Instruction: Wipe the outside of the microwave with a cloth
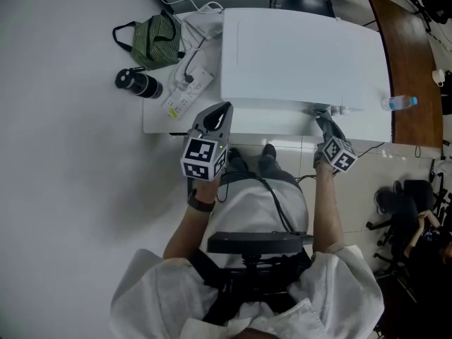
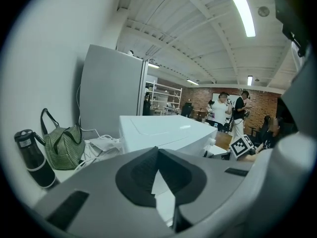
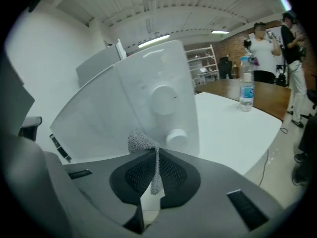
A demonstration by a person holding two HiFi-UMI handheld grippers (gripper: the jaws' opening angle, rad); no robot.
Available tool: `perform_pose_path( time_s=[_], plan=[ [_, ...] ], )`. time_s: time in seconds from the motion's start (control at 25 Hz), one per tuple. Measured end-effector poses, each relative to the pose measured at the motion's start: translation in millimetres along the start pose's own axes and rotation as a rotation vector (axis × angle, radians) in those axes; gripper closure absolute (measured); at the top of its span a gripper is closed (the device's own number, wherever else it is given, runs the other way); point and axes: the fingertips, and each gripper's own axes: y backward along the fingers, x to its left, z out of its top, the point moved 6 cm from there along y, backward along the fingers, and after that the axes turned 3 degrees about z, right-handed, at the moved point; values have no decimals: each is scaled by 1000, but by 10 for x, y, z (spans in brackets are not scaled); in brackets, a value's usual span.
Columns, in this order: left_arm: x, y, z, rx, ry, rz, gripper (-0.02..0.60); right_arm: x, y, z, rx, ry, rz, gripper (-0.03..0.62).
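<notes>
My right claw [image 3: 153, 155] is pinched tight on the cloth [image 3: 143, 142]. A small gray wad sticks out past its tips, and a thin strip hangs down between the jaws. The cloth looks soft, light and knitted, so I think it will bend and squash easily. Only a little bit is caught, so it could slip out if I rub hard. Grabbing more of the wad would be safer.

The microwave [image 3: 148, 103] is just in front of this claw, with its knobs [image 3: 162, 97] right past the cloth. I cannot tell if they touch. It looks big, hard and smooth.

My left claw [image 2: 157, 152] is closed on nothing. The microwave sits ahead of it, well apart.
</notes>
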Motion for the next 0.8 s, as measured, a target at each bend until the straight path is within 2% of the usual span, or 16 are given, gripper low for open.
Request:
perform_pose_path(
  time_s=[0.12,0.2,0.32,0.48,0.6,0.72,0.8],
  plan=[
    [-72,-49,-1,4,-11,-28,558,-118,-2,-42,5,-13,-33,565],
    [-110,-50,1,4,-12,-41,558,63,-101,-148,41,-2,12,565],
    [-85,20,-7,3,-7,-36,558,640,-385,-393,122,42,145,565],
    [78,225,-118,1,27,11,558,1666,-769,-926,274,44,360,565],
    [275,423,-197,0,59,64,558,2482,-956,-1236,376,124,501,565],
    [449,637,-228,-16,80,109,558,3030,-1067,-1308,377,169,576,565],
    [563,761,-269,-25,94,129,558,3115,-1134,-1315,357,165,551,565]
  ],
)
